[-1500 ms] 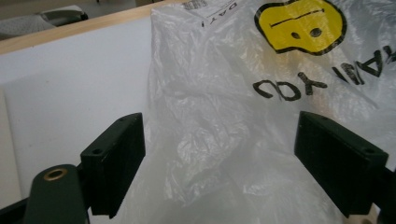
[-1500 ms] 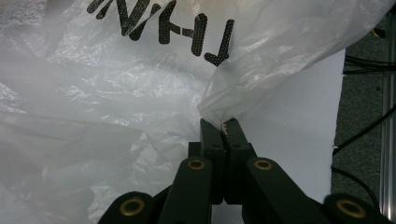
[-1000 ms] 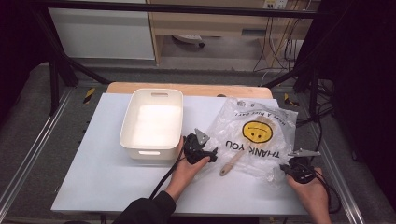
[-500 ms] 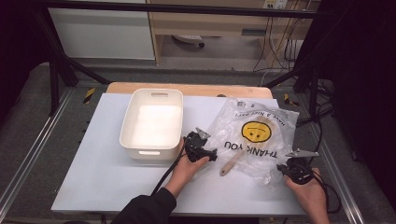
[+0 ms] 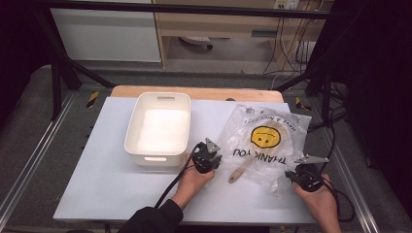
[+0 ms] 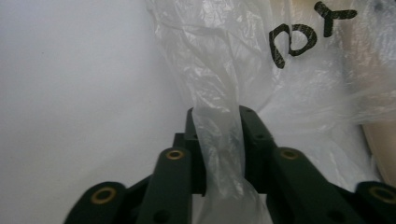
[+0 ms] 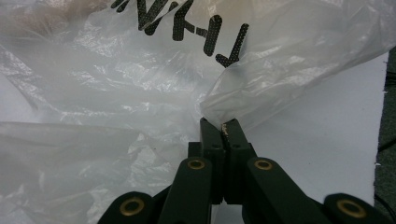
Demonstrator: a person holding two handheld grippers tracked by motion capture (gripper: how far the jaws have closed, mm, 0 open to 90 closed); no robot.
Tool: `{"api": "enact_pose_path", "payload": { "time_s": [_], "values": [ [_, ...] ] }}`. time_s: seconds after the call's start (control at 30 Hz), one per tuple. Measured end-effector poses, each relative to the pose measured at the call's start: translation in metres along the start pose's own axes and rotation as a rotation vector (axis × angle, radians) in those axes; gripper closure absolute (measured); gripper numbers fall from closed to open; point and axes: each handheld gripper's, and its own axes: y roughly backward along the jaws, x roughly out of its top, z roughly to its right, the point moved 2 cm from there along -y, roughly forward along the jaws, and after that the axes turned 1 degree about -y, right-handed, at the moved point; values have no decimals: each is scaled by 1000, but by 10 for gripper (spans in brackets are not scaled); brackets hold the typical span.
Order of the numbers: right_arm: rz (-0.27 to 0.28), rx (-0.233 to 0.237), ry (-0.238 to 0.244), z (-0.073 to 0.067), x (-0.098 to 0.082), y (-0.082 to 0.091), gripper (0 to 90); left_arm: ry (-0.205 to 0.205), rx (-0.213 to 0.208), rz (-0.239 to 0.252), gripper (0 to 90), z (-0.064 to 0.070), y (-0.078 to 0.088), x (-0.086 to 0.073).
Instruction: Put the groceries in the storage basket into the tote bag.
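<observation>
A clear plastic bag (image 5: 265, 141) with a yellow smiley and "THANK YOU" print lies on the right half of the table. Inside it is a wooden spoon, and the spoon's handle (image 5: 240, 171) points toward the front. My left gripper (image 5: 215, 159) is at the bag's left edge. Its jaws have just been closing, and a bunched strip of the bag (image 6: 219, 140) fills the gap between them. My right gripper (image 5: 293, 175) is at the bag's front right corner, shut on a fold of its edge (image 7: 233, 102).
A white plastic bin (image 5: 133, 145) stands empty to the left of my left gripper, close to that hand. The pale table top (image 5: 97, 184) runs on to the left and front. Cables trail from both grippers toward the front edge.
The left gripper's jaws have drawn together on the bag's left edge. Both hands and the bag stay where they were.
</observation>
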Motion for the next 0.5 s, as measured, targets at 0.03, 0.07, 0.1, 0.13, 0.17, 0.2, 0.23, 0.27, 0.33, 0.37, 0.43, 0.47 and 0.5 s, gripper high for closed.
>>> {"api": "enact_pose_path", "payload": {
  "time_s": [0.03,0.07,0.1,0.13,0.17,0.2,0.23,0.27,0.33,0.37,0.43,0.47,0.5],
  "values": [
    [2,-1,1,0,0,0,900,7,-10,2,820,0,0,-1],
    [-1,1,4,-1,0,0,900,12,-25,3,847,-1,1,-1],
    [-3,5,7,-1,0,0,900,22,-39,3,876,-1,1,-1],
    [-2,6,8,-1,0,-1,900,31,-48,7,886,-1,1,-2],
    [0,7,9,-2,0,-1,900,28,-53,5,890,-1,2,-2],
    [-1,9,8,-3,0,-1,900,25,-56,5,894,-1,2,-2],
    [-2,10,9,-3,0,-1,900,24,-59,4,896,-1,3,-3],
    [0,12,7,-3,0,-1,900,26,-63,2,898,-1,3,-3],
    [-1,20,12,-4,0,-1,900,20,-65,-3,899,-1,5,-4],
    [1,24,11,-5,0,-1,900,16,-65,-4,900,-1,6,-4],
    [-1,30,12,-7,-1,-2,900,15,-66,-8,900,-1,7,-5],
    [-6,34,15,-7,-1,-2,900,17,-68,-9,900,-1,8,-6],
    [-3,36,17,-8,-1,-3,900,14,-69,-12,900,-2,9,-6]
  ]
}}
